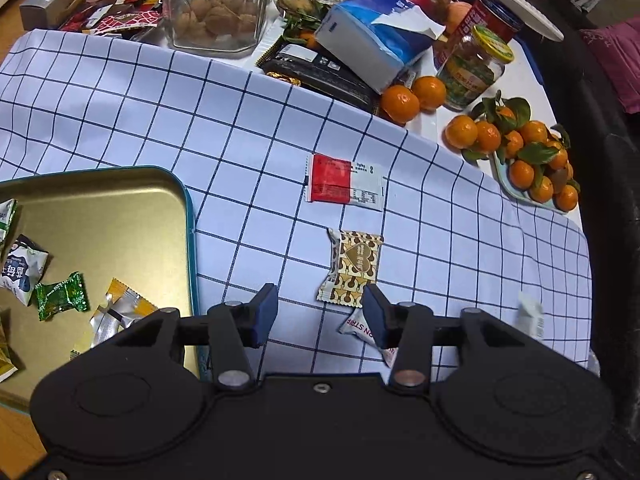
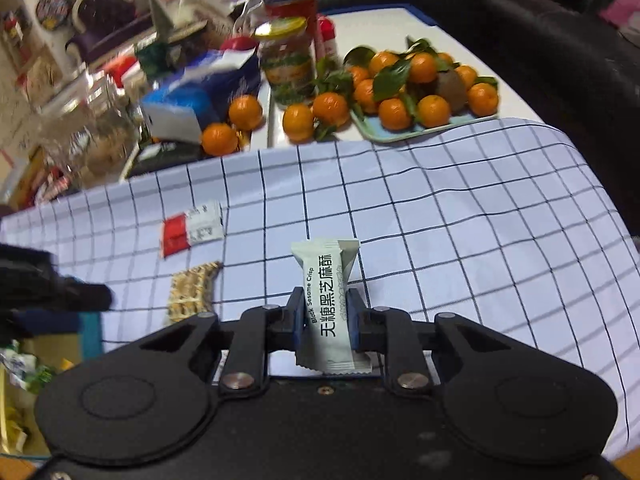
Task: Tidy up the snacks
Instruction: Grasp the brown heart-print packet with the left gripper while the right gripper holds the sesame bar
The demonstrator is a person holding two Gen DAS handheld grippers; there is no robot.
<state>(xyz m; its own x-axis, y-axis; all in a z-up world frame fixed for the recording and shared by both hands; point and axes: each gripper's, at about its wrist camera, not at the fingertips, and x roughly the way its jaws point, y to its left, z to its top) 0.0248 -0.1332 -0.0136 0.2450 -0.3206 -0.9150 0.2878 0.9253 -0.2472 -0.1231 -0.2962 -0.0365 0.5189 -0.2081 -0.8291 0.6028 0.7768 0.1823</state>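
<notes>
Right gripper [image 2: 326, 316]: jaws clamped on sesame crisp packet [image 2: 329, 304], above checked cloth [image 2: 460, 220]. Left gripper [image 1: 320, 316]: jaws open, empty, over cloth beside tin [image 1: 188, 216]; brown wrapper [image 1: 354, 266] just ahead.

Checked cloth [image 1: 160, 92] over table — beyond it tangerine plate [image 2: 384, 134], tissue pack [image 1: 372, 36], green-lidded jar [image 1: 476, 68].

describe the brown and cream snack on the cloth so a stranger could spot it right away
Start at the white cloth with dark blue grid lines and find the gold tin tray with a teal rim. To its right lies a red and white flat sachet; just below it is the brown and cream patterned wrapper, the only one with a heart printed at its centre.
</notes>
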